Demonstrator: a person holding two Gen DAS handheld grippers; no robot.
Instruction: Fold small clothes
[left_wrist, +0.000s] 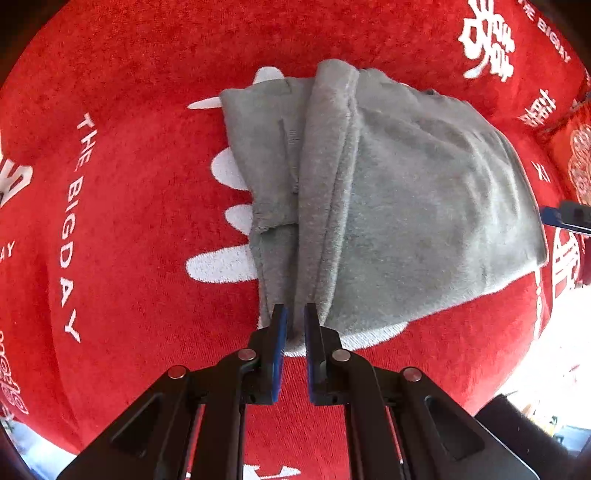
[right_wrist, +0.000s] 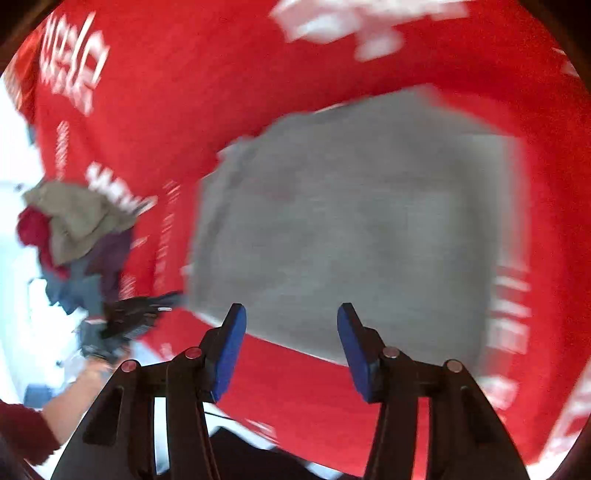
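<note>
On a red plush cloth (left_wrist: 147, 206) printed with white lettering, the left gripper (left_wrist: 295, 325) pinches the near edge of a soft grey fleece garment (left_wrist: 406, 206), its blue pads drawn narrow with a bunched ridge of fabric caught between them. The garment lies partly folded near the cloth's middle, a raised pleat running from the jaws toward the far side, a narrower flap to its left and a broad smooth panel to its right. In the right wrist view, blurred by motion, the right gripper (right_wrist: 291, 332) hangs wide apart and empty above the garment's near edge, touching nothing. To do this fold well, the left grip likely wants to hold the layers together while the edge is carried over, keeping the pleat straight so the panel lands flat; the free gripper could pin or smooth the right side. Farther left in that view, a heap of mixed-colour clothes (right_wrist: 77, 236) sits at the cloth's edge, well apart from the garment.
</note>
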